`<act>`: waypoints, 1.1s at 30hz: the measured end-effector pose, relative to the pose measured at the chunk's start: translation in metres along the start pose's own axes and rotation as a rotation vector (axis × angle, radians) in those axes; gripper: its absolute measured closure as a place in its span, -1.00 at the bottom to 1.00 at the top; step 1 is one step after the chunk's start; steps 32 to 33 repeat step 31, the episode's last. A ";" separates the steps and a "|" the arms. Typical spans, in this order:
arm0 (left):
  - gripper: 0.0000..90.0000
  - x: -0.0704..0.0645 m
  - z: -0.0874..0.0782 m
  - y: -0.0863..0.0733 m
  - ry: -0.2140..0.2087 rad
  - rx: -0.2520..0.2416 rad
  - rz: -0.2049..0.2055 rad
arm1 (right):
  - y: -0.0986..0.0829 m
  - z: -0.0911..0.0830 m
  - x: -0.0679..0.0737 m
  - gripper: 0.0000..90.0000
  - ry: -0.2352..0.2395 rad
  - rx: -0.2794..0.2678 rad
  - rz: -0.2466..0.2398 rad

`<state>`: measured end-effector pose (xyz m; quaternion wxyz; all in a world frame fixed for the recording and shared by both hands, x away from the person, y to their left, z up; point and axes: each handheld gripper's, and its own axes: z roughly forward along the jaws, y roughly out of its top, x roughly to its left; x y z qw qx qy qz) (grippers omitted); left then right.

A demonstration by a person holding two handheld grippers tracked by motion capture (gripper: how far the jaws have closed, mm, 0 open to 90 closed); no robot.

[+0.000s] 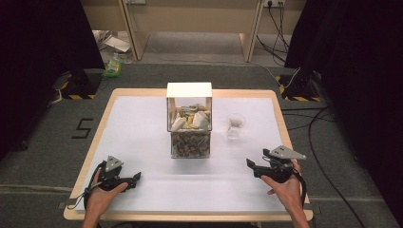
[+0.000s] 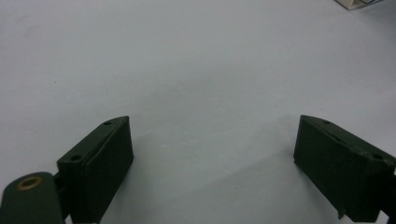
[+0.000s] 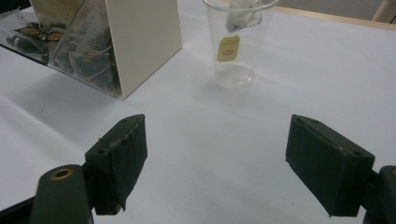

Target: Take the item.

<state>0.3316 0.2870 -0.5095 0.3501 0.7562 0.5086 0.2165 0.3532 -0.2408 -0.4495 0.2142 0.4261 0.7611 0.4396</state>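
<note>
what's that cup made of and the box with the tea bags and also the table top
Cup: clear thin plastic, it seems; the tea bag and its tag show through the wall. Box: clear glossy panels, probably acrylic, with opaque cream panels that could be painted wood or plastic. Table: light wood-look rim, matte white sheet on top, perhaps paper.

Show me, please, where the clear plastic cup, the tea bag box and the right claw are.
clear plastic cup [image 3: 236,46], right gripper view, front wall.
tea bag box [image 1: 189,90], high view, white lid.
right claw [image 1: 254,166], high view, between the fingertips.
</note>
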 end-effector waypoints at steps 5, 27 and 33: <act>-0.76 0.000 0.000 0.000 0.000 0.000 0.000 | -0.004 -0.001 0.000 -0.52 -0.001 0.005 0.002; -0.76 0.000 0.000 0.000 0.000 0.000 0.000 | -0.030 0.004 0.004 -0.53 0.009 0.083 -0.003; -0.76 0.000 0.000 0.000 0.000 0.000 0.000 | -0.032 0.005 0.003 -0.53 0.005 0.088 -0.004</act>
